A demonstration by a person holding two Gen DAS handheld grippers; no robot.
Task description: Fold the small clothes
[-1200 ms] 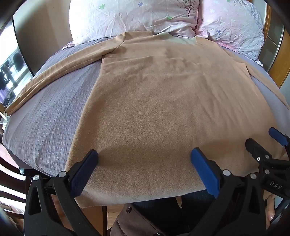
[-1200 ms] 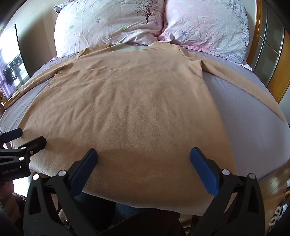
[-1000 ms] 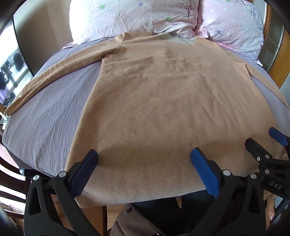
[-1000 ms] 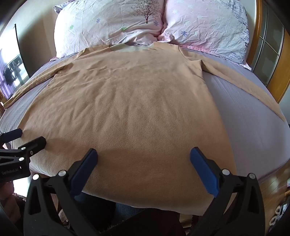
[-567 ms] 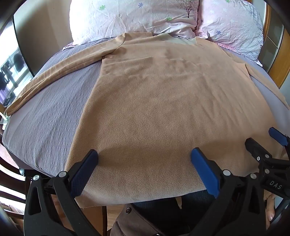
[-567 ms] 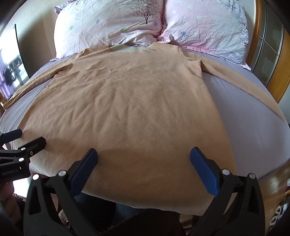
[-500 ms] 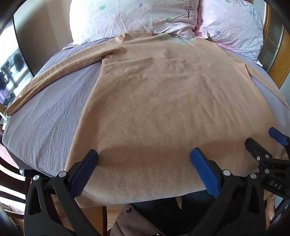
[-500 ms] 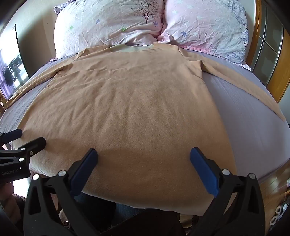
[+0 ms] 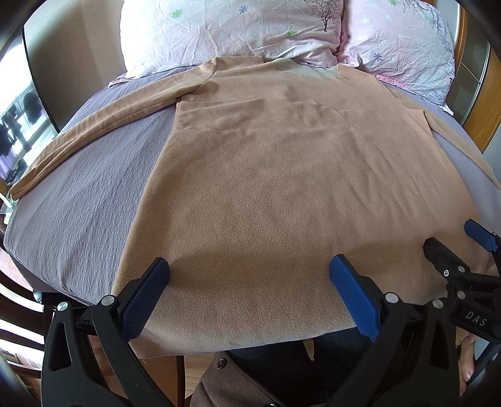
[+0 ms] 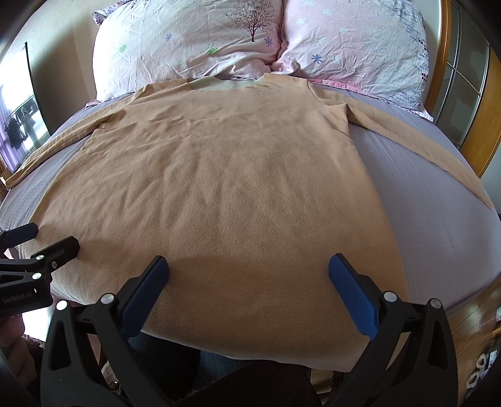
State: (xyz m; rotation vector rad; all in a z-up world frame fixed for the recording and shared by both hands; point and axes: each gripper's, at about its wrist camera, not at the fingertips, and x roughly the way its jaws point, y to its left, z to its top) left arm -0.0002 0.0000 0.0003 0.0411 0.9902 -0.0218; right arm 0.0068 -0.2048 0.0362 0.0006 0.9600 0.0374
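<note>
On the bed: shirt (image 9: 281, 188) (image 10: 219, 188), tan, long-sleeved, spread flat, collar toward the pillows, hem hanging over the near edge.
Bed: grey sheet (image 9: 78, 203) (image 10: 438, 219), bare on both sides of the shirt.
Sleeves: both stretched out sideways; left sleeve (image 9: 103, 125) runs to the bed's left edge, right sleeve (image 10: 422, 141) to its right edge.
Pillows: two (image 9: 219, 28) (image 10: 353, 40), floral, at the head of the bed, the collar touching them.
Left hand-held gripper (image 9: 249, 294) (image 10: 22, 250): jaws wide apart, holding nothing, over the hem near the shirt's left corner.
Right hand-held gripper (image 10: 247, 292) (image 9: 454, 250): jaws wide apart, holding nothing, over the hem near the shirt's right corner.
Fingertips: blue pads (image 9: 144, 300) (image 10: 353, 297) just above the fabric; contact cannot be told.
Headboard side: wooden frame (image 10: 482, 125) at the right.
</note>
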